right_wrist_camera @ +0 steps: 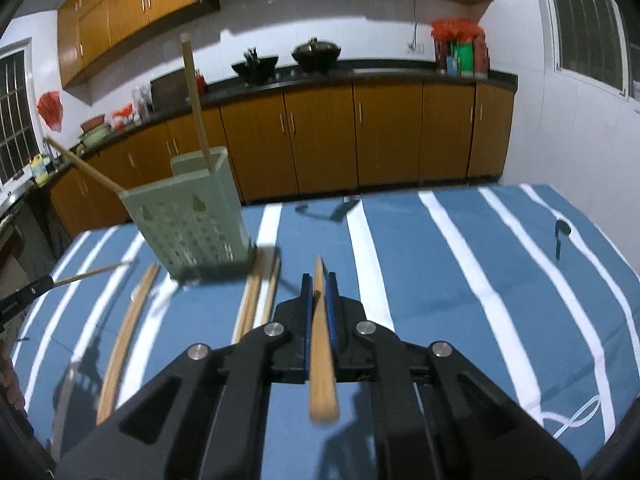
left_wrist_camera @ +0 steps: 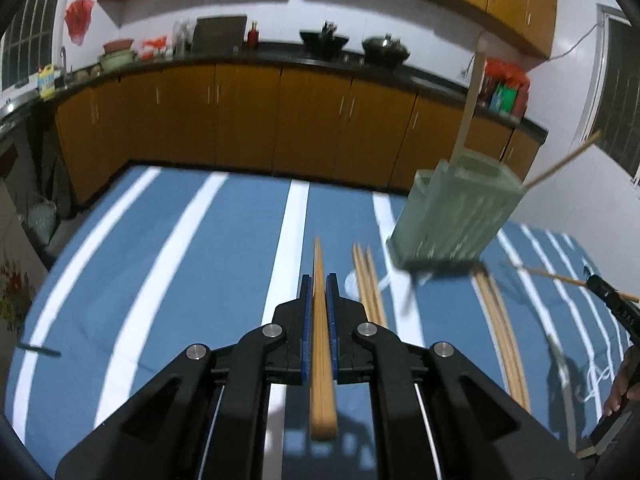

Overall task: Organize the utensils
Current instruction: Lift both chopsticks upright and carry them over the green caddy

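Left wrist: holder [left_wrist_camera: 452,216] near tablecloth's [left_wrist_camera: 192,264] far edge.

The pale green perforated plastic utensil holder [left_wrist_camera: 456,216] is smeared by blur in the left wrist view, so its hole pattern cannot be read. The loose wooden chopsticks [right_wrist_camera: 124,332] on the blue and white striped tablecloth [right_wrist_camera: 420,280] blur together; their count is unclear. A person's hand [left_wrist_camera: 624,380] is cut off by the right edge.
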Motion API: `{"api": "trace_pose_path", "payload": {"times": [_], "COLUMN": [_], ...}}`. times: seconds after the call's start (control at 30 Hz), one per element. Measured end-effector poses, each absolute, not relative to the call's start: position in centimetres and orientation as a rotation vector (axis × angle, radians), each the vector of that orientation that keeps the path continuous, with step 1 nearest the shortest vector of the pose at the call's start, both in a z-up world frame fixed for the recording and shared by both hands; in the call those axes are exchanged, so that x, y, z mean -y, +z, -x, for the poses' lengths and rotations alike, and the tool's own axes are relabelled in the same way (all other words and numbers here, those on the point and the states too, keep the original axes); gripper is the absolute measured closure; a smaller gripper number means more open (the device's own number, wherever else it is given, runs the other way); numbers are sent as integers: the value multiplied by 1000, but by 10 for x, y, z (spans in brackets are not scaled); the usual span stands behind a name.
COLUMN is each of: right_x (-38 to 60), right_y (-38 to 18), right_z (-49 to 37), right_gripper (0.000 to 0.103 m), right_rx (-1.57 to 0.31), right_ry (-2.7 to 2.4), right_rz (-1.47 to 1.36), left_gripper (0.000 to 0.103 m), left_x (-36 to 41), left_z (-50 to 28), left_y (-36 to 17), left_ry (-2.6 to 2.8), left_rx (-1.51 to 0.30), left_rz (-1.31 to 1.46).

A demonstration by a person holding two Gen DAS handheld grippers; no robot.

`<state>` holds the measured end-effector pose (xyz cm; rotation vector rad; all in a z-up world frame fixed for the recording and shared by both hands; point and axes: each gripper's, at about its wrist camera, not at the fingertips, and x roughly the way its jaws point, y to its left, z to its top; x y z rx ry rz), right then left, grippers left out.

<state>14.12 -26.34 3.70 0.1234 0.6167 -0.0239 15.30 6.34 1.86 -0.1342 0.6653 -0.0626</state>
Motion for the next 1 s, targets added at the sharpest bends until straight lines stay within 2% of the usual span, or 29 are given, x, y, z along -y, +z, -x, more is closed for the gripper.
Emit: {"api": "trace_pose_path", "payload": {"times": [0.33,0.7,1.0], "right_x": [265,259,225], "right_y": [58,138,192], "right_z": [-142,-129,-137], "right_gripper": [95,95,95], "right_rx": [-562,-398,-230], "right_ry": [-20,133,195], "right_rz": [-136,-196,-161], "left_gripper": [96,96,96], "left_x": [-57,-37,1], "left_z": [-159,-152,-153], "left_y": [49,103,170], "left_ry": [-77,-189,-251], "left_rx": [-591,-482,-237], "left_rz": [140,146,169]}}
